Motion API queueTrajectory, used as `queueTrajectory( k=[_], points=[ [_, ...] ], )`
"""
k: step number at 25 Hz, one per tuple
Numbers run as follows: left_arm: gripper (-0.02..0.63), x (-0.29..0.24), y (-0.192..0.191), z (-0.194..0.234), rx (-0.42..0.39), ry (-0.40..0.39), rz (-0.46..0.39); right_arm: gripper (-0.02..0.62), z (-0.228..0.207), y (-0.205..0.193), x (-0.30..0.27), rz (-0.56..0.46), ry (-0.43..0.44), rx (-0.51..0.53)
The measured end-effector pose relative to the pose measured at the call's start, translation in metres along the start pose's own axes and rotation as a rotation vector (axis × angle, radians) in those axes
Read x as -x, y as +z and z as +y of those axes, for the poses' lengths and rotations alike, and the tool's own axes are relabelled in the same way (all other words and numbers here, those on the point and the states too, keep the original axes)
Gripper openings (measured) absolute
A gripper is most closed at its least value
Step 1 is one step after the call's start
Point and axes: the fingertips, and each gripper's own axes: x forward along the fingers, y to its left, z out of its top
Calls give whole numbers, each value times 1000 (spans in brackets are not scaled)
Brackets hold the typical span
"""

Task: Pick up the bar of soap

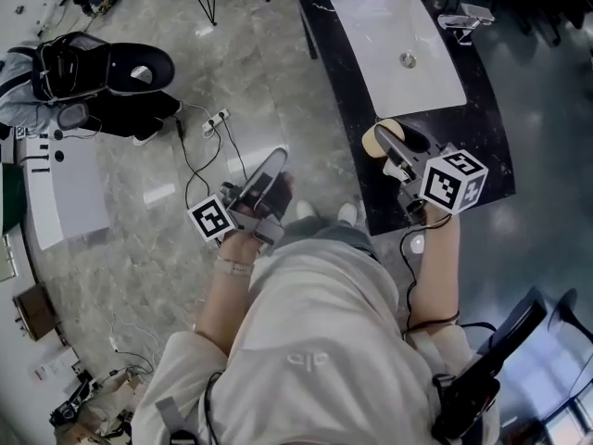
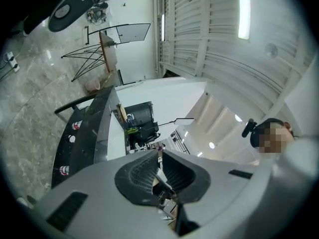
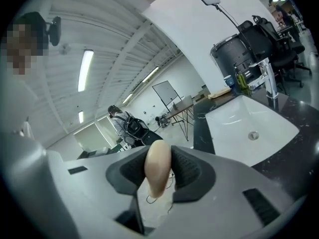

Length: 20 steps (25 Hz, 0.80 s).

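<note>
Head view: the right gripper [image 1: 397,148], right of centre, is clenched on the bar of soap [image 1: 374,137], which sits just above the near edge of the dark counter [image 1: 484,128], below the sink [image 1: 435,91]. The left gripper [image 1: 267,176] is at centre-left over the floor, well apart from the soap.

Left gripper view: the jaws are together with nothing between them.

Right gripper view: the soap [image 3: 157,167] sits centre-low between the pads. Its long axis runs upright, and it stands out past the tips.

Judgement: the pickup is secured, and only the right side is engaged.
</note>
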Motion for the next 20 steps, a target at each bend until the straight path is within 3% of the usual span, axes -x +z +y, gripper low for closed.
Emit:
queueTrajectory(
  k=[13,20],
  points=[
    [11,49,50,-31,-31,-46,-138,138,123,29,-66,-54,246,-61],
    [11,71,82,-49,-30,-94,-213,138,182,40,-93,-55,364,-155]
  ],
)
